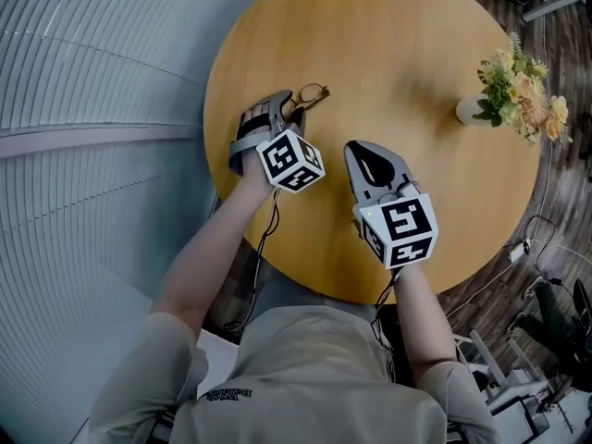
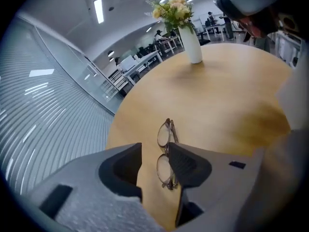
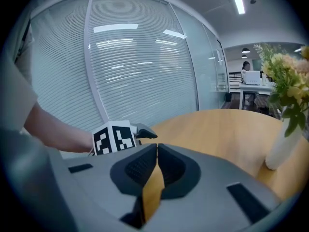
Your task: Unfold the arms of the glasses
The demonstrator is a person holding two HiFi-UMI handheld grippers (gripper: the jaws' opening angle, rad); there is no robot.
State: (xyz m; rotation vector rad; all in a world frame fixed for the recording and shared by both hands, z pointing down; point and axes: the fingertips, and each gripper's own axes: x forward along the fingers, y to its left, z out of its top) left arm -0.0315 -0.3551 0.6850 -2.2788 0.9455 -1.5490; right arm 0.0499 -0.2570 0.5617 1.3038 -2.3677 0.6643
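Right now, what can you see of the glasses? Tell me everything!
The glasses have a thin brownish frame, maybe metal, and two roundish clear lenses. Their arms look folded in behind the lenses. They lie on the table, near its edge by the blinds. The left gripper has its open jaws around the nearer lens, not gripping it; whether a jaw touches the frame I cannot tell.

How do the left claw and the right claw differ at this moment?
The left claw is open; the right claw is shut. The left claw lines up on the folded glasses; the right claw hovers over bare table, away from them. Both hold nothing.
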